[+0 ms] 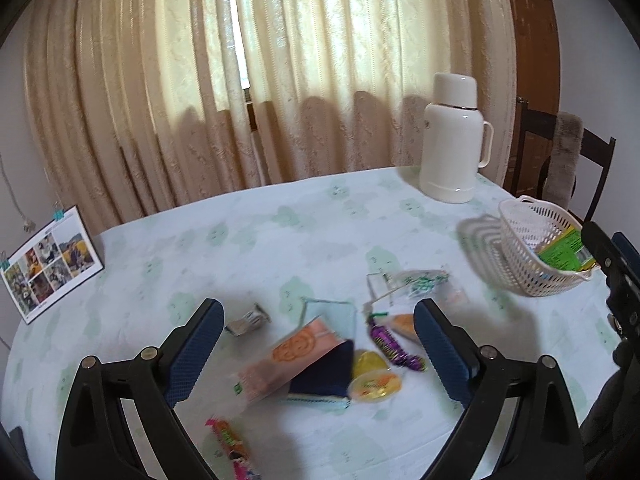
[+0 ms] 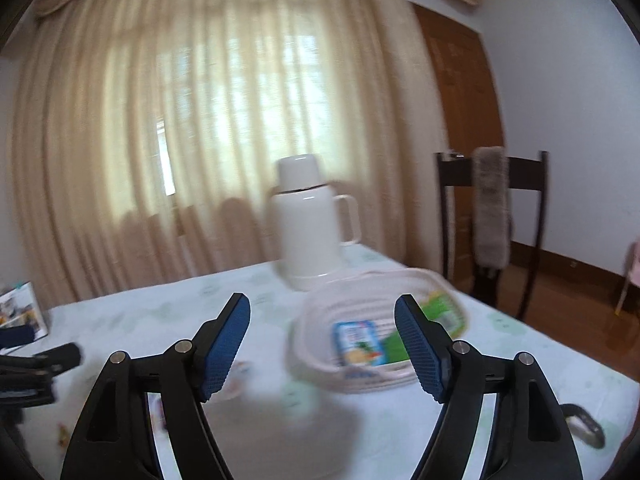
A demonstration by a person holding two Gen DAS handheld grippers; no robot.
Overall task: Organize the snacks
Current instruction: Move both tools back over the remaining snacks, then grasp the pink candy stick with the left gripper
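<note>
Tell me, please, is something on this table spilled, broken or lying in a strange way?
Nothing looks spilled or broken. Loose snacks lie scattered on the tablecloth, outside the white basket, which already holds a green packet. The thermos stands upright.

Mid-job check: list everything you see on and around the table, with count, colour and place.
basket: one, white, table's right side; green pack and blue-white pack inside
flask: one, white, far side of table
loose snacks: several, centre; orange box, yellow jelly cup, purple wrapper, pink bar
photo card: one, left edge
chair: one, dark, behind basket
table: one, pale green-patterned cloth
left claw: open, empty, over snacks
right claw: open, empty, before basket
</note>
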